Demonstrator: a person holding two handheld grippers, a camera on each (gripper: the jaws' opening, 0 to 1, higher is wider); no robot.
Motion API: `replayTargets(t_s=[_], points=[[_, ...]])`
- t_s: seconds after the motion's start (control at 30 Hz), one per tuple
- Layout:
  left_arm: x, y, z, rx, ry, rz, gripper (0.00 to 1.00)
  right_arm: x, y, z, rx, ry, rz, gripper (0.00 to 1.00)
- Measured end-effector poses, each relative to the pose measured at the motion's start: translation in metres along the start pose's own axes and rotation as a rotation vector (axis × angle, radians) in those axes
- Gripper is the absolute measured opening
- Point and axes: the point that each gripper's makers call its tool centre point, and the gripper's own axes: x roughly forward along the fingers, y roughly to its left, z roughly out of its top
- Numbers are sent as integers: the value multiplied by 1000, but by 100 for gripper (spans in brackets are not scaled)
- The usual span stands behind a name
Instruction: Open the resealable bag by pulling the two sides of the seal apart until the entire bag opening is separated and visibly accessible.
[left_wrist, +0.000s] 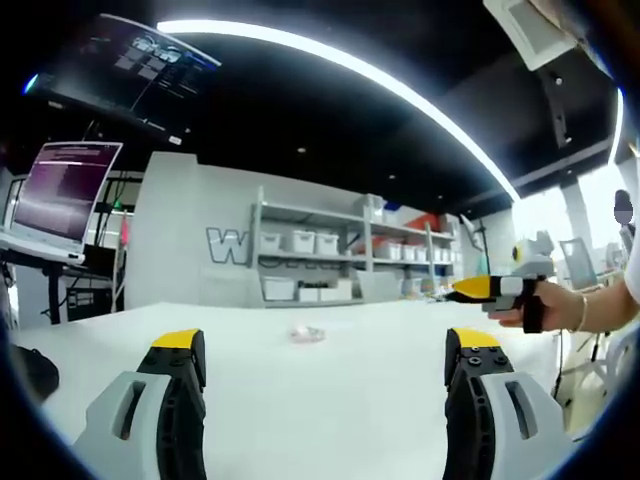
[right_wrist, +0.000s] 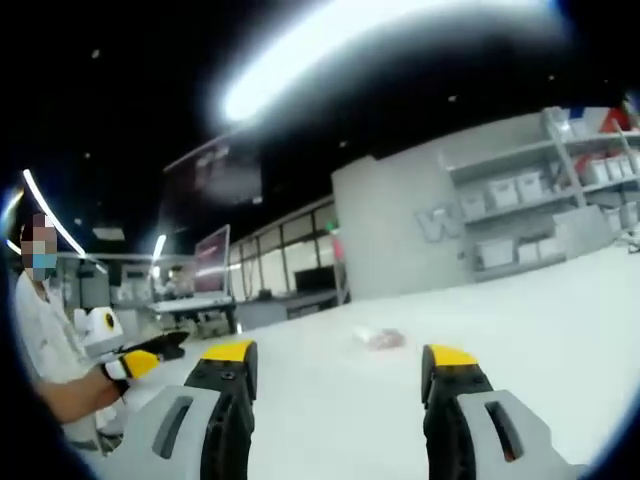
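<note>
A small clear resealable bag (left_wrist: 308, 334) with something pinkish inside lies flat on the white table (left_wrist: 330, 400), well ahead of my left gripper (left_wrist: 327, 352). That gripper is open, its yellow-tipped jaws wide apart above the table with nothing between them. In the right gripper view the same bag (right_wrist: 381, 339) lies ahead of my right gripper (right_wrist: 340, 363), which is also open and empty. The right gripper (left_wrist: 470, 288) enters the left gripper view from the right, held in a hand above the table. The left gripper (right_wrist: 150, 352) shows at the left of the right gripper view.
Grey shelves with white bins (left_wrist: 310, 262) stand behind the table. A monitor (left_wrist: 62, 190) on a stand sits at the left, another screen (left_wrist: 125, 70) hangs overhead. A dark object (left_wrist: 35, 370) lies at the table's left edge. A person (right_wrist: 45, 350) stands at the left.
</note>
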Motion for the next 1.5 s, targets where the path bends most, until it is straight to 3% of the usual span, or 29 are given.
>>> replayTargets(t_s=[0.23, 0.6, 1.13, 1.5], points=[[0, 1, 1, 0, -3, 4, 98, -10, 10, 1, -14, -11, 10, 67], [1, 0, 1, 2, -4, 7, 98, -30, 9, -4, 3, -18, -6, 66], [1, 3, 1, -5, -5, 20, 97, -47, -5, -3, 8, -43, -26, 65], [-1, 2, 2, 0, -15, 23, 97, -56, -21, -3, -79, -35, -84, 66]])
